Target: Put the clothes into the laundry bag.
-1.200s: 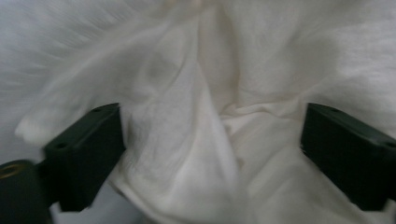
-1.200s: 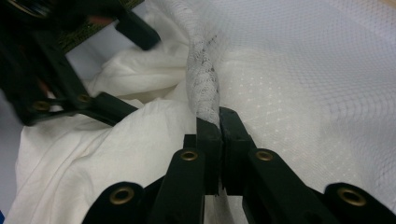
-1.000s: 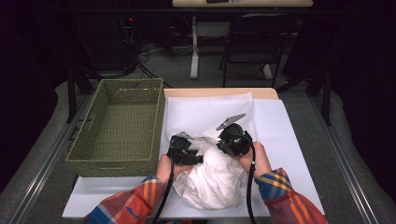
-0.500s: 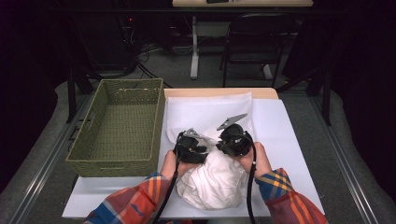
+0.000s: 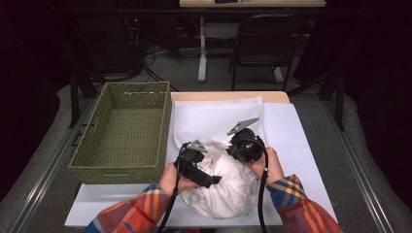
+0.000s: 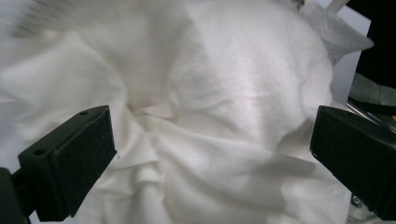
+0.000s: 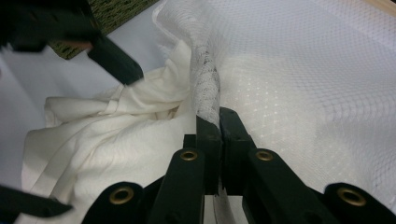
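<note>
A crumpled white cloth (image 5: 228, 187) lies at the near mouth of a white mesh bag (image 5: 214, 119) spread flat on the table. My left gripper (image 5: 209, 180) hovers over the cloth's left side. Its jaws have just been opening and now stand wide apart in the left gripper view (image 6: 212, 140), with the cloth (image 6: 224, 70) beyond them and not pressed. My right gripper (image 5: 238, 145) is shut on the bunched rim of the mesh bag (image 7: 205, 88) and holds it up, as the right gripper view (image 7: 219, 123) shows. Part of the cloth (image 7: 102, 140) lies left of that rim.
A green woven basket (image 5: 121, 131) stands empty at the left of the table. A white sheet (image 5: 301, 145) covers the tabletop under the bag. A dark chair (image 5: 265, 53) and cables stand on the floor beyond the far edge.
My left gripper has let go of the white cloth, opened wide and lifted a little off it. The right gripper and the bag rim have kept still.
</note>
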{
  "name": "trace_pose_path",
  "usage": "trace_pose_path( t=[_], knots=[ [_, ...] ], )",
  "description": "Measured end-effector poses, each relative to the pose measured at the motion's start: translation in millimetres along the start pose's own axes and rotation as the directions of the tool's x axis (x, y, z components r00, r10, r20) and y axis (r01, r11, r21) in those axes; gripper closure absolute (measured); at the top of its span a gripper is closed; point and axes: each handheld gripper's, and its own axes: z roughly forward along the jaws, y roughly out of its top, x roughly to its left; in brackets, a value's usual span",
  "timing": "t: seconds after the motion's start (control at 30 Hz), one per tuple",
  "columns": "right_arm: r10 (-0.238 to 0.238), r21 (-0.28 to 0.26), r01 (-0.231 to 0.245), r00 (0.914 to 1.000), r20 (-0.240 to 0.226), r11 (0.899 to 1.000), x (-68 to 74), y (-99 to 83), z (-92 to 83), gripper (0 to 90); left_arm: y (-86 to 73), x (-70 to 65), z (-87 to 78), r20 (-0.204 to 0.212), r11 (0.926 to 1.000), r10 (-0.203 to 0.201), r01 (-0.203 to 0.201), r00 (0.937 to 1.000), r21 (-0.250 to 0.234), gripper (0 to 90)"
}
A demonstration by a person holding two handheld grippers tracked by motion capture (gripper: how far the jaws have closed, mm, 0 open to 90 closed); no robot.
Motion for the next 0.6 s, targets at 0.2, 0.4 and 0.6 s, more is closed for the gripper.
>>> trace_pose_path(
  t=[0.2, 0.4, 0.6],
  knots=[
    [-0.003, 0.007, 0.003, 1.0000, -0.004, 1.000, 3.0, 0.5, 1.4, 88.4, -11.9, 8.2, 39.1, 0.062, 0.9972, -0.046, 0.049, 0.9970, -0.055, 56.9],
    [-0.004, -0.024, 0.003, 0.9995, -0.032, 1.000, 7.4, 2.6, -9.7, 88.8, 4.8, 14.8, 21.5, 0.086, 0.9871, -0.063, 0.075, 0.9942, -0.142, 68.7],
    [-0.009, -0.022, 0.008, 0.9993, -0.036, 1.000, 11.5, 2.9, -13.8, 88.8, 6.0, 28.4, 37.0, 0.054, 0.9841, -0.113, 0.119, 0.9922, -0.132, 56.3]
  ],
)
